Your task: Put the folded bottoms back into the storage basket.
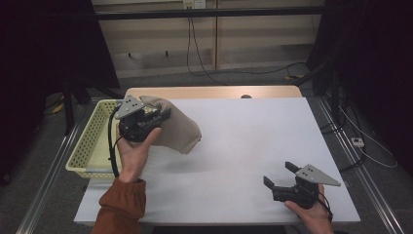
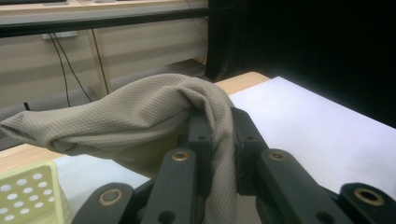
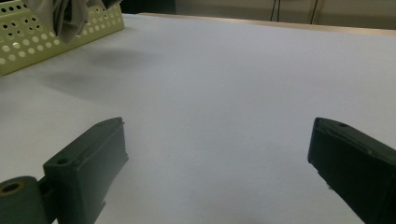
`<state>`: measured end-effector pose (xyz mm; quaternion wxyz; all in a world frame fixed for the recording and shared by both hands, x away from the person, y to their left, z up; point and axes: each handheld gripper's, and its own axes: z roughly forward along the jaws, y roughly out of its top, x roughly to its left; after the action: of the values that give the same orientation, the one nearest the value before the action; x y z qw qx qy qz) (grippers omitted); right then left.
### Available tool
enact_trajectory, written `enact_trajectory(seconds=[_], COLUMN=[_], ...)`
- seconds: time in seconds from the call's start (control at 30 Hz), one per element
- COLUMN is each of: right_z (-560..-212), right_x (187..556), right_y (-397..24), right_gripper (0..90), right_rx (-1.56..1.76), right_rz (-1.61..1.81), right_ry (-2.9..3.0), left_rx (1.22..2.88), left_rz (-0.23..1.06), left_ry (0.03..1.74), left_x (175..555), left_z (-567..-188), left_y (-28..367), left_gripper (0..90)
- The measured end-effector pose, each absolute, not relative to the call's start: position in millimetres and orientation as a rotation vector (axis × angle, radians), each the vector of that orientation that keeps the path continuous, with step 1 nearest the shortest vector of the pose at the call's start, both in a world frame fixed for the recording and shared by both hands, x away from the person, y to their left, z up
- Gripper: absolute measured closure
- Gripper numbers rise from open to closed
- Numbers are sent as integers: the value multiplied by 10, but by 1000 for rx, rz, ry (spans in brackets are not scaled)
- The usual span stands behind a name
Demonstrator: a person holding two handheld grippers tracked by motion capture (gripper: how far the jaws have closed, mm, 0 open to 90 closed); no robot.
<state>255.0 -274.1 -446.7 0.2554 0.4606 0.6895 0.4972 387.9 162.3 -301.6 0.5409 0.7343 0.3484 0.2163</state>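
Note:
A beige cloth point(image 1: 178, 127) hangs in the air over the table's left part, pinched by my left gripper point(image 1: 163, 113). In the left gripper view the textured cloth point(image 2: 140, 112) drapes over and between the two black jaws, and my left gripper point(image 2: 219, 121) is shut on a fold of it. The cloth's lower end dangles to the right of the hand. My right gripper point(image 1: 278, 174) rests near the table's front right corner, held by a hand. Its jaws stand wide apart, and my right gripper point(image 3: 217, 135) has only bare table between them.
A pale yellow perforated basket point(image 1: 92, 139) stands at the table's left edge, also seen as a basket point(image 3: 51, 39) far left in the right gripper view. The white table point(image 1: 243, 141) ends in a wooden strip at the back. Cables run along the floor behind.

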Motion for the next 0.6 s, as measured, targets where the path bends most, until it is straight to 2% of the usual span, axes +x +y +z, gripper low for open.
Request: enact_trajectory(seconds=[0.6], right_z=[-4465], right_x=[2541], right_y=[-2729], right_gripper=[39], right_rx=[1251], right_rz=[1359], right_ry=[1877], left_rx=[1706], left_rz=[538], left_ry=[831], left_x=[3730], left_z=[-2877], left_y=[1950], left_gripper=[812])
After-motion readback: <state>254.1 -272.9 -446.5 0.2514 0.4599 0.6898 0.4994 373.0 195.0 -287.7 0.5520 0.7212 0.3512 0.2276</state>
